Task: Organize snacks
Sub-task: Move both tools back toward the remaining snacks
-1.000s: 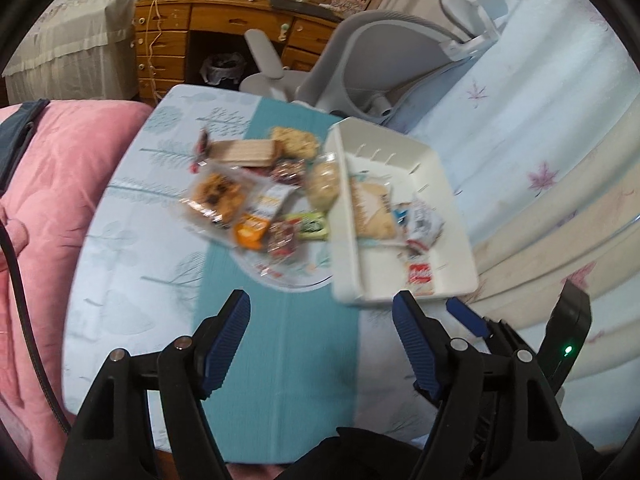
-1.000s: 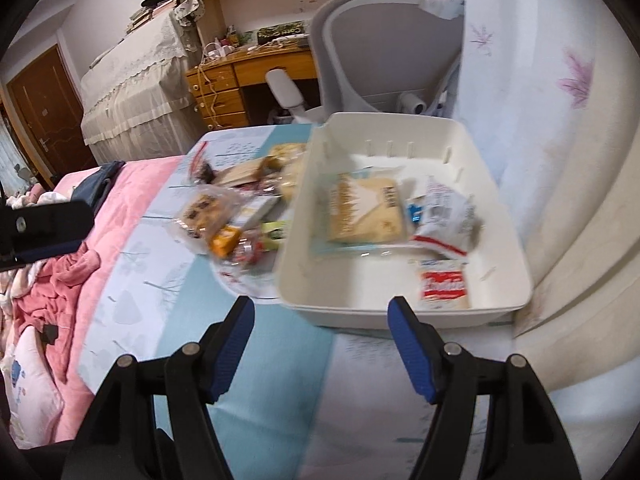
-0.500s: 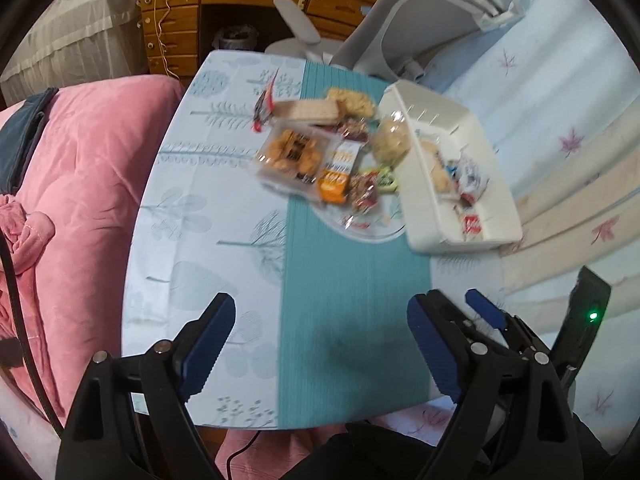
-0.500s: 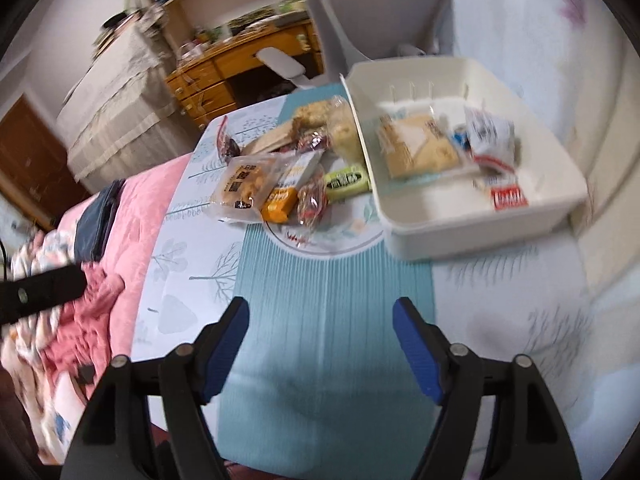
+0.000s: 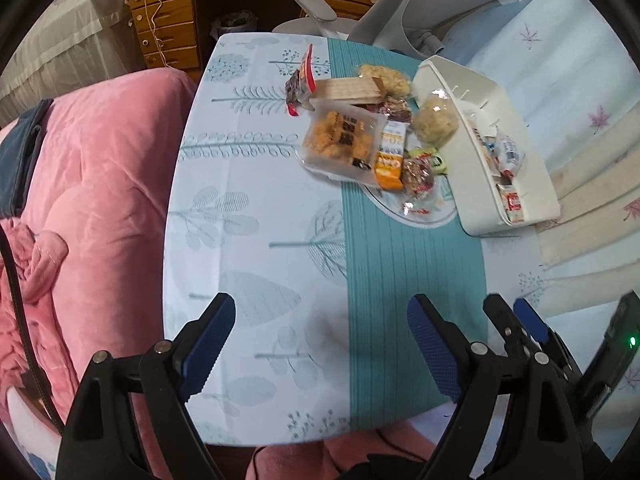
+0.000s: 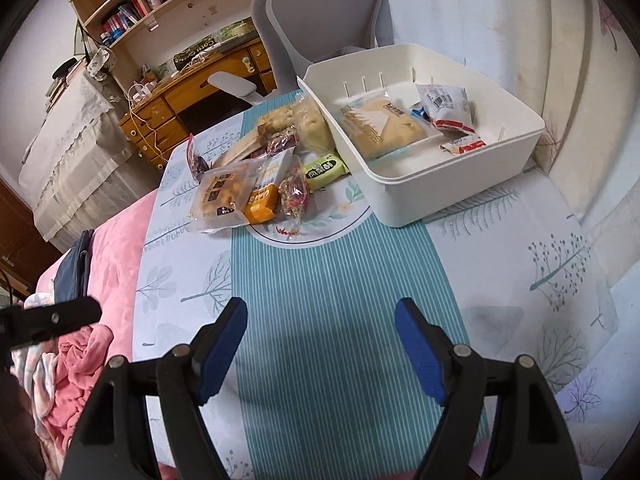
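1. the left gripper [image 5: 320, 344] hangs over the near end of the table [image 5: 248, 240], its blue-padded fingers spread wide and holding nothing.
2. the right gripper [image 6: 320, 344] is likewise spread wide and empty above the teal striped band of the tablecloth [image 6: 320, 280].
3. a white bin [image 6: 460, 184] stands at the table's far right; inside lie a cake slice in a clear wrapper [image 6: 380, 128], a white and red packet [image 6: 448, 108] and a small red and white sachet [image 6: 464, 145].
4. loose snacks sit in a pile just left of the bin: a clear pack of golden biscuits [image 6: 222, 196], an orange bar [image 6: 264, 200], a red-speckled candy [image 6: 294, 196] and a green packet [image 6: 324, 166] touching the bin's wall.
5. a pink quilt [image 5: 100, 184] lies along the table's left edge, and a grey office chair [image 6: 320, 12] stands beyond the far end.
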Available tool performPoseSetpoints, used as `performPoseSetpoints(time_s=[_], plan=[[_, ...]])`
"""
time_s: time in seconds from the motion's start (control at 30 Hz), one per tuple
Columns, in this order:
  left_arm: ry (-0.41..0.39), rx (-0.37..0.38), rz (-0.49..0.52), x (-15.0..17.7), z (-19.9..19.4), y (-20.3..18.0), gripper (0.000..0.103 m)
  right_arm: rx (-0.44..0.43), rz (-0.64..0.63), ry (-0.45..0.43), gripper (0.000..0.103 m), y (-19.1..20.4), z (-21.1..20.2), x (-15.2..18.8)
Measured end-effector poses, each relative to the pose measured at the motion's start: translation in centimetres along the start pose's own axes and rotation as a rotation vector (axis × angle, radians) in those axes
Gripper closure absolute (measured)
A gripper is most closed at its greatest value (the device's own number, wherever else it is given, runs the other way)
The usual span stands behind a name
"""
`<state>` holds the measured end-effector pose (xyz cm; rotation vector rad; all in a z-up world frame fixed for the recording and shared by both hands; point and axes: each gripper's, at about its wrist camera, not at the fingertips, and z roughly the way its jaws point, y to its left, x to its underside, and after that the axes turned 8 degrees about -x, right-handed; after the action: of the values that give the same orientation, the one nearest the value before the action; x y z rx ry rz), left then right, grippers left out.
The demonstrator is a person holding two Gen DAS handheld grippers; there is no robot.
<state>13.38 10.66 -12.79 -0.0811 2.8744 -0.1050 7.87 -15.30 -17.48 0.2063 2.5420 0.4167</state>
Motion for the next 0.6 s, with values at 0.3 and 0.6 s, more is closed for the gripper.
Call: performPoseSetpoints(time_s=[0.3,0.6], plan=[[0.053,-0.065,0.045,-5.3,3.3,-0.1,0.016,0.039,-0.064,-0.046,0.026,2.0,3.2,-1.8],[0.122,-0.067,0.082,-9.8,7.7,-1.4,0.016,0.057,-0.135,-0.053,0.026,3.8,8.6,-4.9]])
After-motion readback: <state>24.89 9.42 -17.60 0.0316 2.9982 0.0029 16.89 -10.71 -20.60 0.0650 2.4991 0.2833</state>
